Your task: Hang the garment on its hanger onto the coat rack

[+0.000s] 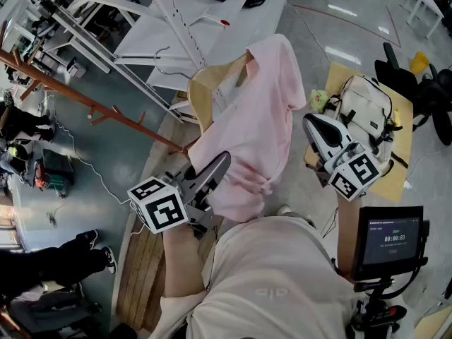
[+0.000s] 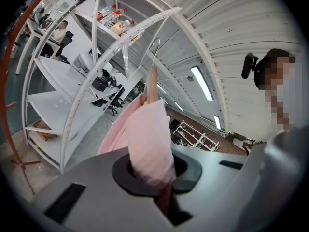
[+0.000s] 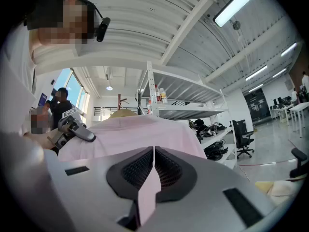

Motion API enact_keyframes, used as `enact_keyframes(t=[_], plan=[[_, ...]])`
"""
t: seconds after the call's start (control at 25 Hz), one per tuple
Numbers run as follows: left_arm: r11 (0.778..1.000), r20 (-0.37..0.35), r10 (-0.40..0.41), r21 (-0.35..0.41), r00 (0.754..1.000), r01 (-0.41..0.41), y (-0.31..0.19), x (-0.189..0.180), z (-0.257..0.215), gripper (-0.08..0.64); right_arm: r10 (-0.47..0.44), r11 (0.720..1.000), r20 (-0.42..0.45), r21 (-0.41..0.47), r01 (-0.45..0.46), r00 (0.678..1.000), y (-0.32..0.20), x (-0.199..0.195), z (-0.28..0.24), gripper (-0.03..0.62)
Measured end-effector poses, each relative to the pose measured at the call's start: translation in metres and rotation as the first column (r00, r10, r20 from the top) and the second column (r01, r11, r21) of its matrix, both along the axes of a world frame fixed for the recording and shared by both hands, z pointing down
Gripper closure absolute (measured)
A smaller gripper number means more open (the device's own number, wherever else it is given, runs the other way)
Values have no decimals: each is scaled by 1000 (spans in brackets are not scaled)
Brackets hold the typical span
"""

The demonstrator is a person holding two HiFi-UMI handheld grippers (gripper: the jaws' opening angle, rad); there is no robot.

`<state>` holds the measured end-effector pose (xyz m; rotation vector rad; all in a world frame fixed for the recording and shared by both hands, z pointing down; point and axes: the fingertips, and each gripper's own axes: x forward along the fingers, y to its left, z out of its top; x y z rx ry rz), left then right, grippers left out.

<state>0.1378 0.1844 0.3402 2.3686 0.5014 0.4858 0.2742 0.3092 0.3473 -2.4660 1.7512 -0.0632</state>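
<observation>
A pink garment [image 1: 254, 119] hangs on a wooden hanger [image 1: 206, 83] with a wire hook [image 1: 158, 56], held up between both grippers. My left gripper [image 1: 220, 162] is shut on the garment's lower left edge; in the left gripper view a fold of pink cloth [image 2: 147, 139] fills the jaws, with the hanger [image 2: 152, 83] and hook [image 2: 154, 45] above. My right gripper [image 1: 311, 122] is at the garment's right edge, shut on a thin strip of cloth [image 3: 147, 192]. The brown coat rack [image 1: 92, 106] with its pegs stands to the left, apart from the hanger.
White metal shelving [image 1: 169, 20] stands behind the garment. A backpack [image 1: 364, 108] lies on a wooden table at right, a screen on a stand [image 1: 392, 239] is near my right side. Wooden planks [image 1: 145, 274] lie underfoot; a person's legs [image 1: 56, 260] show at lower left.
</observation>
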Motion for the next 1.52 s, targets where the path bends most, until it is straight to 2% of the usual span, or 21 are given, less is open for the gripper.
enact_keyframes(t=[0.16,0.4,0.56,0.68,0.84,0.92,1.04,1.24,1.4,1.52], plan=[[1000,-11,8,10,1000,-8,-33,-18,-10,549,-30,1000,-13,0,30,999,-44,-12,-12,575],[998,-27,-6,63,1000,8,-116,-53,0,549,-100,995,-17,17,100,995,-154,-29,-1,575],[996,-28,-44,79,999,47,-153,-84,-17,549,-167,985,-22,30,168,986,-215,-46,-19,575],[986,-26,-104,125,994,107,-189,-110,-15,549,-261,964,-24,43,262,965,-274,-63,-16,575],[960,-11,-224,168,975,223,-235,-140,-5,549,-396,916,-24,54,397,918,-349,-82,-4,575],[944,-3,-285,175,958,281,-247,-158,-9,549,-437,897,-22,60,437,899,-369,-94,-8,574],[906,9,-388,186,922,379,-255,-186,-14,549,-508,858,-14,75,508,861,-397,-112,-16,575],[848,32,-498,227,867,479,-282,-204,-9,549,-595,799,-18,96,593,804,-448,-116,-15,575],[769,42,-622,218,782,601,-295,-238,-6,549,-672,735,-19,107,670,740,-475,-141,-18,575],[716,49,-689,202,723,669,-296,-262,-8,549,-706,703,-10,115,702,708,-484,-154,-19,575]])
